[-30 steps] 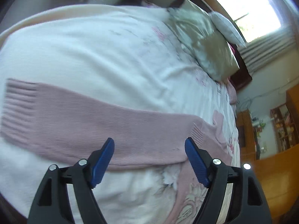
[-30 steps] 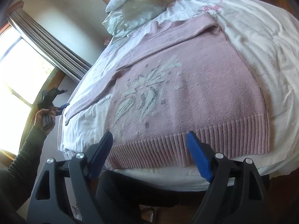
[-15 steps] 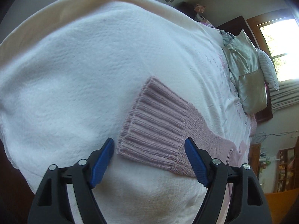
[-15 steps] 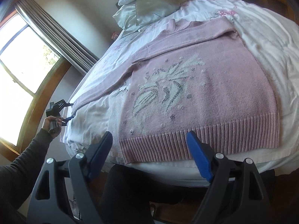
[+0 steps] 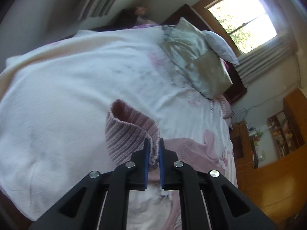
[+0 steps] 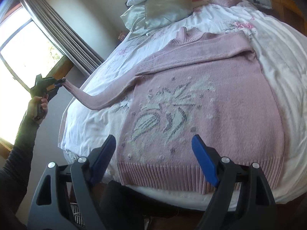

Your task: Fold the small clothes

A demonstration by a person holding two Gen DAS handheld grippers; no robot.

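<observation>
- The pink sweater [image 6: 207,103] lies face up and flat on the bed [image 6: 284,61], hem nearest the right gripper [image 6: 154,159], collar at the far end toward the pillows [image 6: 163,11].
- 1 sleeve looks done: the one on the far right side is folded across the chest, just below the collar.
- The other sleeve [image 6: 99,97] is in hand. The left gripper [image 5: 153,149] has its jaws pressed together on the ribbed cuff [image 5: 126,134], which bunches up just ahead of its tips; in the right wrist view the sleeve is lifted off the bed and stretched out to the left.
- The right gripper hangs wide apart with nothing between its fingers, poised just short of the hem, the floral motif straight ahead.
- Left to do, as I judge it: lay this sleeve across the body, then fold the body itself. Roughly the early half of the fold.
- Containers: a striped item shows low beside the right gripper's left finger; I cannot tell whether it is a basket or what it holds.
</observation>
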